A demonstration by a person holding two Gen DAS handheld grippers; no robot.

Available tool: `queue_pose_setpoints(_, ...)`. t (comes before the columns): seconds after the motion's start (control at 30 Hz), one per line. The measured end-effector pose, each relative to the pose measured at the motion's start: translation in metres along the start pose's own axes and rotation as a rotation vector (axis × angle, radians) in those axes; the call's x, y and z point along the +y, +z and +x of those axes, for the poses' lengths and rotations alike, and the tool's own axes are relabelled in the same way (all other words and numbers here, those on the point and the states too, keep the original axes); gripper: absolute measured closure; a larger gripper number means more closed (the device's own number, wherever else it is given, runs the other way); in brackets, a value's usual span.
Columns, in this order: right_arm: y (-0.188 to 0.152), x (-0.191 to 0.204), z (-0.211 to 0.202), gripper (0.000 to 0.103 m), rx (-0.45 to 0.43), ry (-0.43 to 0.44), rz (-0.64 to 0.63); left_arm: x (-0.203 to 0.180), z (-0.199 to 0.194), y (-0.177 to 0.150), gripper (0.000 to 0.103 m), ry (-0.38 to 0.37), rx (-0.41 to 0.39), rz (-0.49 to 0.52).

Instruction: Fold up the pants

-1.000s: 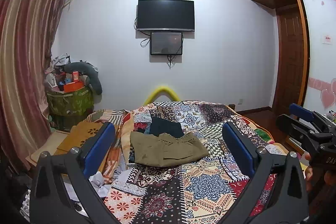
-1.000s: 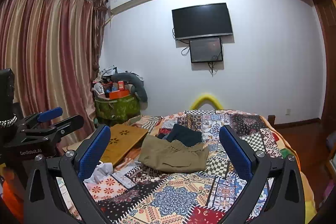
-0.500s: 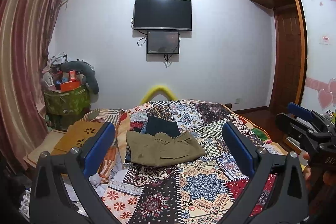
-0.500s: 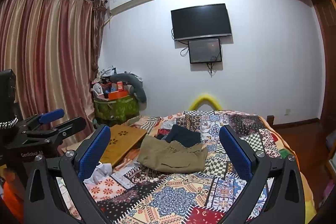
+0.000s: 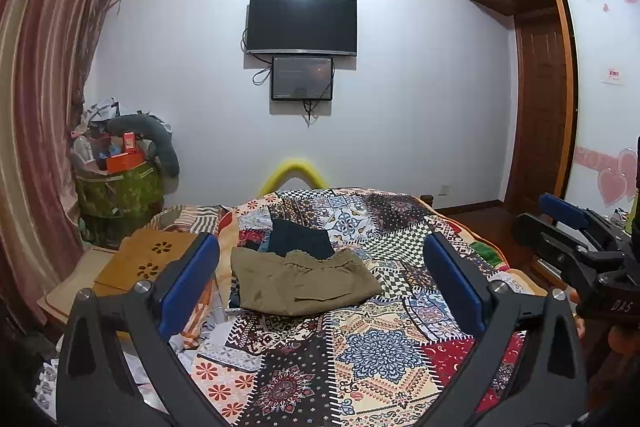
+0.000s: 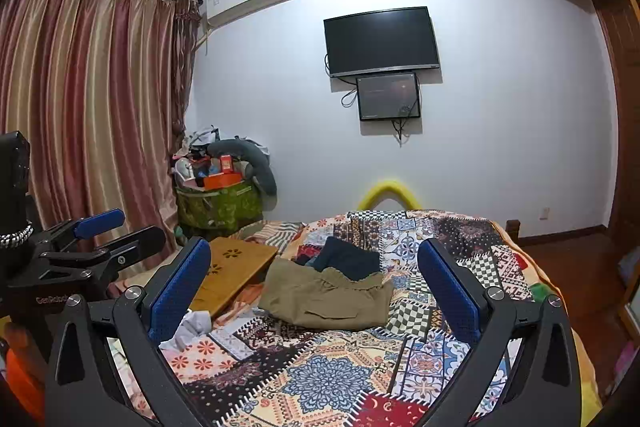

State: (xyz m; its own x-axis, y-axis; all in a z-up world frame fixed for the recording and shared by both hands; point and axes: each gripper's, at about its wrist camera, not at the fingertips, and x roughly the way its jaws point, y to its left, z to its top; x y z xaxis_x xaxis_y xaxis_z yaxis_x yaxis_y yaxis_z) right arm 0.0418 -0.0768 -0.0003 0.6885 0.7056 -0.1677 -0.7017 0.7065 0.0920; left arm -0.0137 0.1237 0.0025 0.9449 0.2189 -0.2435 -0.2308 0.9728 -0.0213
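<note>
Lying folded on the patchwork quilt (image 5: 360, 343), the olive pants (image 5: 304, 283) rest against a dark garment (image 5: 300, 239) behind them. Both the left gripper (image 5: 320, 287) and right gripper (image 6: 314, 287) hang wide apart and empty, well short of the pants.

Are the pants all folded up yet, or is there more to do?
Looks done: the olive pants lie in a compact bundle on the patchwork quilt, in front of a dark folded garment. Their top edge is rumpled. In hand: nothing; the left gripper and right gripper are held back from the pants, jaws wide open. Left: maybe smoothing the pants.
</note>
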Motion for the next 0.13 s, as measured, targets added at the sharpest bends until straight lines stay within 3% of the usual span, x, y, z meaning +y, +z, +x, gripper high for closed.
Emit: queue_pose_setpoints(0.13, -0.0005, -0.0008, 0.001, 0.0, 0.002, -0.003, -0.001, -0.0011, 0.002, -0.0006, 0.0, -0.003, 0.003, 0.005)
